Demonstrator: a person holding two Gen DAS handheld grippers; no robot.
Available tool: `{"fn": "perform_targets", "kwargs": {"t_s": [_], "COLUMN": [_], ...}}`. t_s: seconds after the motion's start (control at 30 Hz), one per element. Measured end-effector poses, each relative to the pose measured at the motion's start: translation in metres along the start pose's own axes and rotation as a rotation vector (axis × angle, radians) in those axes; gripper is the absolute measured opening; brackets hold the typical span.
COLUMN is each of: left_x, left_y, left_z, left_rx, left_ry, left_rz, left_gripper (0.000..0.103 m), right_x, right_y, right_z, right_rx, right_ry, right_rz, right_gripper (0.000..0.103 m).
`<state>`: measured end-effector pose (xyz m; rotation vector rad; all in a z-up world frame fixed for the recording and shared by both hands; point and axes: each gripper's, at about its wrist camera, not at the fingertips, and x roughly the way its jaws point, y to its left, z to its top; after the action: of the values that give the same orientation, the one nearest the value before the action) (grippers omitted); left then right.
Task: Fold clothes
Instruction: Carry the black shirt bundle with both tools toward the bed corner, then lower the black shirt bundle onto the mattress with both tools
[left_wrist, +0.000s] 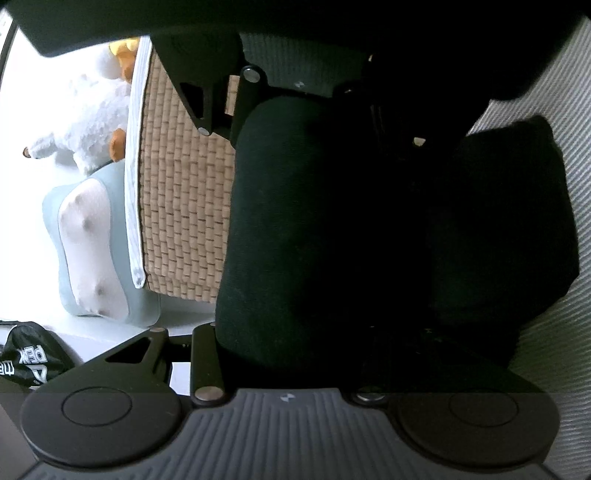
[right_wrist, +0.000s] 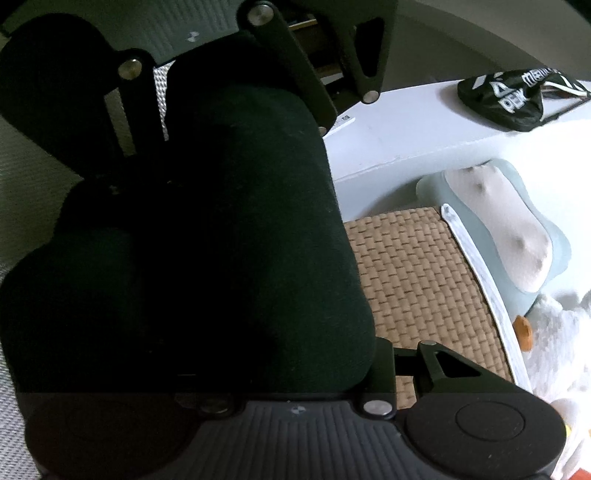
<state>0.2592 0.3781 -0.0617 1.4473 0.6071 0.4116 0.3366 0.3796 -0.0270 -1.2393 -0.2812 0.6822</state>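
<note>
1. Left gripper (left_wrist: 295, 236) rolled onto its side, one ribbed finger (left_wrist: 291, 424) along the bottom of the left wrist view, the other along the top, both clamped on a thick fold of dark green garment (left_wrist: 332, 240)
2. Garment bulging out between the fingers and filling the middle and right of that view, raised off the bedding
3. To the left of the garment, a woven straw mat (left_wrist: 184, 206) with a pale striped fabric border (left_wrist: 135, 166)
4. Further left, a blue-and-white cushion (left_wrist: 92, 251) just beside the mat's edge, a white plush toy (left_wrist: 85, 133) with orange parts above it, and a black bag with white lettering (left_wrist: 29, 358) at the lower left corner
5. At the far right, grey striped bedding (left_wrist: 561, 350) showing past the garment
6. Right gripper (right_wrist: 243, 229) likewise on its side, ribbed fingers (right_wrist: 295, 432) at bottom and top of the right wrist view, closed on the same dark green garment, which covers the left and centre
7. Right of the garment: straw mat, then its striped border, then the cushion, with the plush toy at the lower right
8. Black bag resting on a white ledge (right_wrist: 406, 125) at the upper right, well apart from the garment
</note>
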Motion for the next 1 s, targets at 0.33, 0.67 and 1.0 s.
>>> {"fn": "perform_targets", "kwargs": {"t_s": [0.33,0.67,1.0], "left_x": [-0.02,-0.025,-0.013], "left_y": [-0.017,-0.036,-0.004], "left_z": [-0.004,-0.008,-0.006], "left_rx": [-0.008,0.021,-0.053], "left_ry": [-0.011,-0.015,0.005], "left_rz": [-0.075,-0.108,-0.034], "left_gripper": [0.047,0.047,0.045], "right_x": [-0.021,-0.01,0.003], "right_y": [0.02,0.048,0.008], "right_z": [-0.008,-0.017,-0.004], "right_rx": [-0.007,-0.07,-0.059], "right_ry": [-0.015,-0.031,-0.03], "right_rz": [0.065,0.087,-0.005], "right_gripper": [0.051,0.059,0.041]}}
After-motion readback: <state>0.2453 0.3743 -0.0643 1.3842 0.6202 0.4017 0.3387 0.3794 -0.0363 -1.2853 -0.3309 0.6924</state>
